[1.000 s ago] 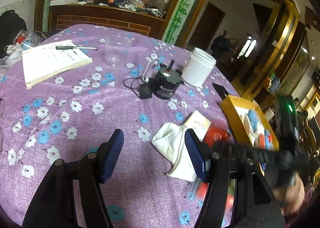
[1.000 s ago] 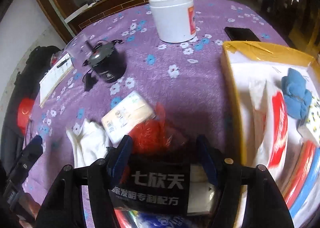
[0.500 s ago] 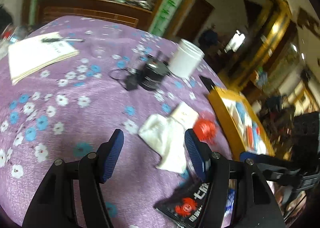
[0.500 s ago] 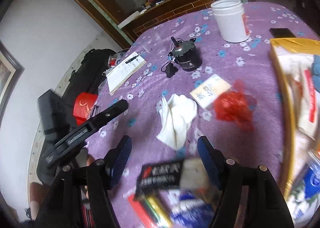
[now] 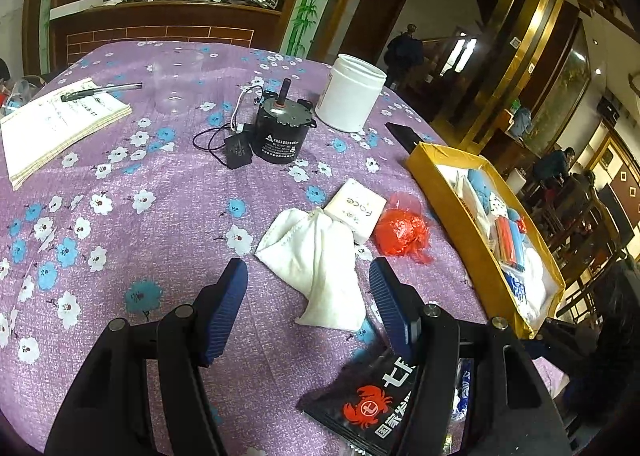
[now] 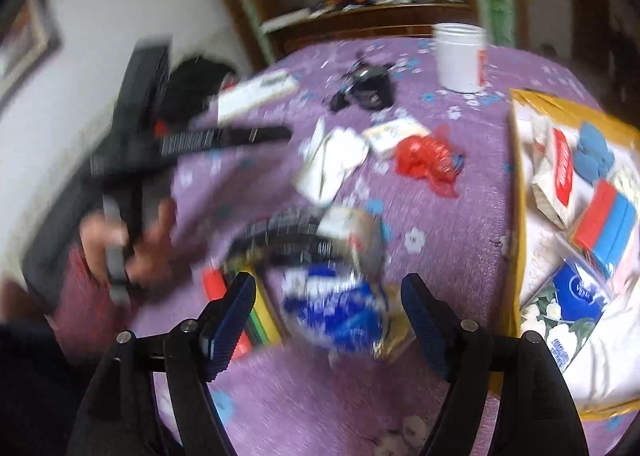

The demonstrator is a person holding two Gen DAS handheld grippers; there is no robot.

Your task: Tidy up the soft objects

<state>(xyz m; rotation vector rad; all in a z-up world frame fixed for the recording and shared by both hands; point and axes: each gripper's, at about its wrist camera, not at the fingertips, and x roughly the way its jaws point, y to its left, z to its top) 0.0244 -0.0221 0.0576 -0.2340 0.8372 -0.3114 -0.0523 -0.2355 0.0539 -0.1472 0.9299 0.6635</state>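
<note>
A white cloth lies crumpled on the purple flowered tablecloth, just ahead of my open, empty left gripper. Beside it are a white tissue pack and a red plastic bag. A black packet with a red crab logo lies by the left gripper's right finger. My right gripper is open over a blue and white packet in a blurred pile. The yellow box on the right holds several soft items. The white cloth and red bag show beyond.
A black motor with a wire, a white jar, a notebook with a pen, a clear cup and a black phone sit farther back. The left gripper and hand show blurred in the right wrist view.
My right gripper pulled back and swung right, away from the black packet, which now lies on the table. My left gripper shifted slightly; the cloth now sits between its fingers' line.
</note>
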